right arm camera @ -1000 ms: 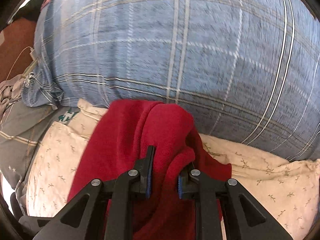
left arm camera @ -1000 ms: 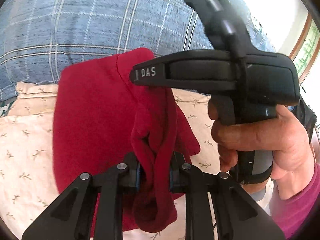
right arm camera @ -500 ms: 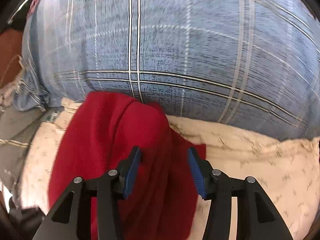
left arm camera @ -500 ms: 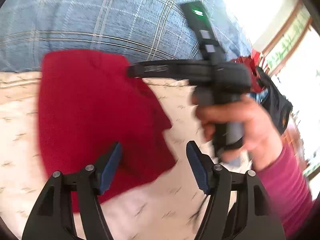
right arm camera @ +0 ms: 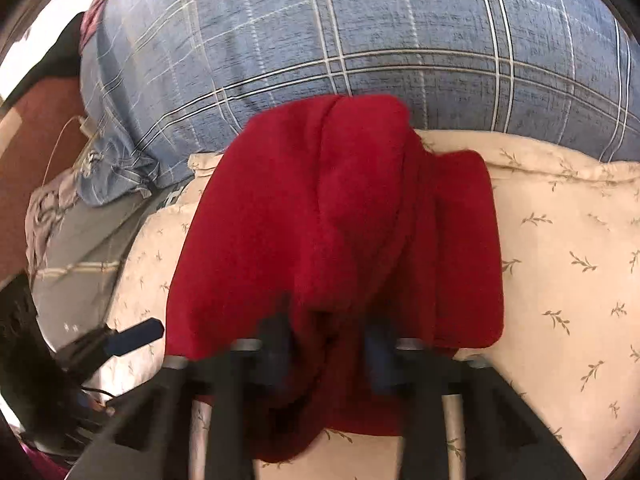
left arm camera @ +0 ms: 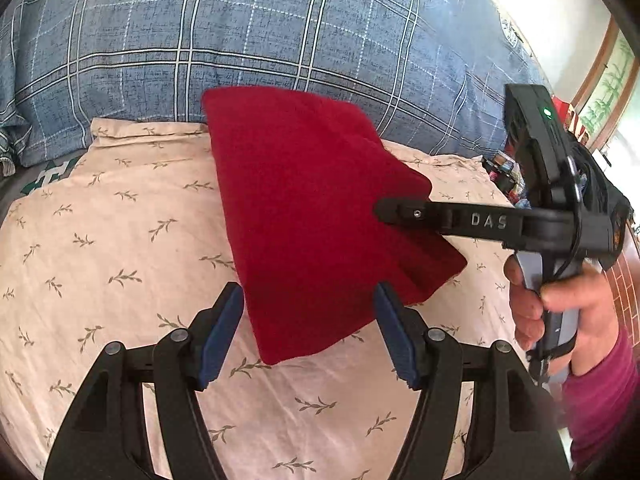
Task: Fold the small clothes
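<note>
On the cream leaf-print sheet (left arm camera: 120,240) we see the red garment (left arm camera: 316,216) lying folded into a rough rectangle, its far end touching the blue plaid duvet (left arm camera: 280,32) that piles up along the sheet's back edge. The near corner of the garment points down toward us in the left wrist view.

Our left gripper (left arm camera: 310,332) is released: both blue-padded fingers (left arm camera: 218,332) stand wide apart, straddling the garment's near corner, and we cannot tell whether they touch it.

Our right gripper (left arm camera: 380,212) reaches in from the right side of the sheet, the black finger marked DAS lying over the garment's right edge, held by the right hand (left arm camera: 560,300) in a magenta sleeve.

From the right wrist view the garment (right arm camera: 340,240) fills the centre and bunches up between the right gripper (right arm camera: 328,348) fingers. That part is motion-blurred; the fingers look close together with cloth between them, so it reads as clenched on the garment's near edge. The left gripper's blue pad (right arm camera: 134,338) shows at lower left, just beside the garment's left edge.

A white cable (right arm camera: 68,136) and grey bedding (right arm camera: 80,240) lie past the sheet's left edge.
</note>
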Motion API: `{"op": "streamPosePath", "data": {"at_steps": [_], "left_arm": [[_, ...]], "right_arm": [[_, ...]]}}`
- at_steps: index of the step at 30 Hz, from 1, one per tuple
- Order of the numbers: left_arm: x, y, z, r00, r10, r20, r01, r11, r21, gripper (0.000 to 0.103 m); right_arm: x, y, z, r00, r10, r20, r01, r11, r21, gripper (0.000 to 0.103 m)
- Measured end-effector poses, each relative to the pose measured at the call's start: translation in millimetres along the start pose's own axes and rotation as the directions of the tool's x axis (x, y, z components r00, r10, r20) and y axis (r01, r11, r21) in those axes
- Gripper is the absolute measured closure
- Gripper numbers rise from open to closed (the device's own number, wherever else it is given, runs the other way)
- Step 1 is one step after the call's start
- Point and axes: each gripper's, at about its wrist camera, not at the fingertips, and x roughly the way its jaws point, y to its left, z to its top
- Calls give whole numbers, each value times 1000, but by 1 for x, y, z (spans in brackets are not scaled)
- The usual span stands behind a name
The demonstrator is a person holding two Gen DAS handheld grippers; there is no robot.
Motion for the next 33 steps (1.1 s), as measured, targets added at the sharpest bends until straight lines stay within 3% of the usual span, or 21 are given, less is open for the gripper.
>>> {"op": "streamPosePath", "data": {"at_steps": [5,9,12,15,18,20,22,24,26,29,33], "left_arm": [[-14,-1,-3,1000,18,25,-18,1000,25,36],[-2,1,-4,1000,24,3,-24,1000,3,34],[10,4,-3,999,42,-20,-42,999,0,34],[13,4,2,999,50,-14,-50,999,-3,34],[15,4,6,999,49,-12,-50,999,-6,32],[17,3,8,999,46,-17,-46,999,-9,32],[18,1,9,999,46,-19,-46,999,-14,32],[19,-1,9,999,46,-20,-47,999,-12,31],[19,-3,10,999,49,-22,-49,999,-7,31],[17,-6,13,998,52,-28,-52,999,5,31],[16,-7,17,999,49,-19,-49,999,3,22]], "right_arm": [[-37,1,-2,989,-79,129,88,994,-68,84],[-13,-16,-11,986,-154,70,157,987,-43,85],[-15,-22,-16,988,-130,88,132,991,-18,82],[-32,-29,-12,986,-128,106,123,991,54,70],[-52,-25,-6,976,-121,184,107,991,84,61],[-54,-17,0,969,-122,215,110,991,71,40],[-40,-14,7,972,-139,187,128,989,70,31],[-20,-17,11,980,-138,142,128,989,81,37],[-8,-25,12,988,-99,122,86,990,110,81],[-12,-31,9,984,-78,160,58,991,122,84],[-26,-29,1,965,-153,212,140,987,77,86]]}}
